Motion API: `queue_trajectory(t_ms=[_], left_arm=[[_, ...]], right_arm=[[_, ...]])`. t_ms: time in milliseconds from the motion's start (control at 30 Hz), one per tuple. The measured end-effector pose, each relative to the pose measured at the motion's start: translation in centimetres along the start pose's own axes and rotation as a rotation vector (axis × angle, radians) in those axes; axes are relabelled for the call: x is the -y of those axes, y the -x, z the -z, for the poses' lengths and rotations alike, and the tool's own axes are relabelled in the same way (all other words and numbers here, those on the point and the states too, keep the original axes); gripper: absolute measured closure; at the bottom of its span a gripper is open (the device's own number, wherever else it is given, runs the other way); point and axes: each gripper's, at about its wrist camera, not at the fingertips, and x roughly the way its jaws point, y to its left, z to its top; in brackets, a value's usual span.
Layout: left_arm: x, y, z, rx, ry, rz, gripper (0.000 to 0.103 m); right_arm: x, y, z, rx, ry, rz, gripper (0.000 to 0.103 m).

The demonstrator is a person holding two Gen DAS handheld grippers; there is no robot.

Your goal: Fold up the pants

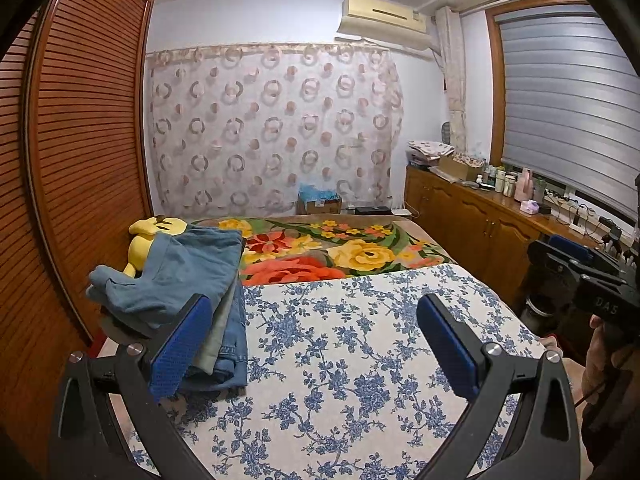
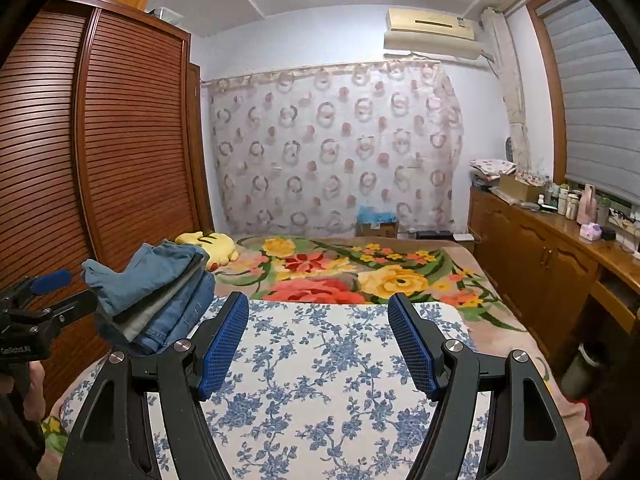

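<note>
A stack of folded pants (image 1: 192,280) lies at the left edge of the bed: a blue pair on top, a grey one under it, denim at the bottom. In the right wrist view the stack of pants (image 2: 160,292) is at the left. My left gripper (image 1: 314,300) is open wide over the blue-flowered cloth (image 1: 340,340), its left finger beside the stack and nothing between the pads. My right gripper (image 2: 317,299) is open too, over the same blue-flowered cloth (image 2: 320,360), and holds nothing. Each gripper shows in the other's view: the left gripper (image 2: 60,292), the right gripper (image 1: 580,268).
A bright floral blanket (image 1: 340,252) covers the far half of the bed, with a yellow plush toy (image 1: 148,236) behind the stack. A louvred wooden wardrobe (image 1: 80,140) stands close on the left. A wooden cabinet (image 1: 480,216) with bottles runs along the right.
</note>
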Motion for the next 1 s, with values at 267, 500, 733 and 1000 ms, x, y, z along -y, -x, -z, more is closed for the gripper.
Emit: queue_trajectory(t_ms=[267,500,733,1000], left_arm=[[0.3,0.5,-0.5,0.003,-0.001,0.002,0.001],[0.4,1.0,-0.8,0.007,-0.002,0.0,0.001],[0.5,1.1,-0.8,0.008,-0.003,-0.002,0.001],[0.5,1.1,-0.8,0.01,-0.004,-0.002,0.001]], right_arm=[[0.7,0.0,0.1,0.0,-0.002,-0.003,0.029],[0.8,0.0,0.0,0.002,0.0,-0.002,0.029],[0.9,0.0,0.1,0.003,0.002,-0.003,0.029],[1.0,0.0,0.3,0.008,0.008,-0.004,0.029]])
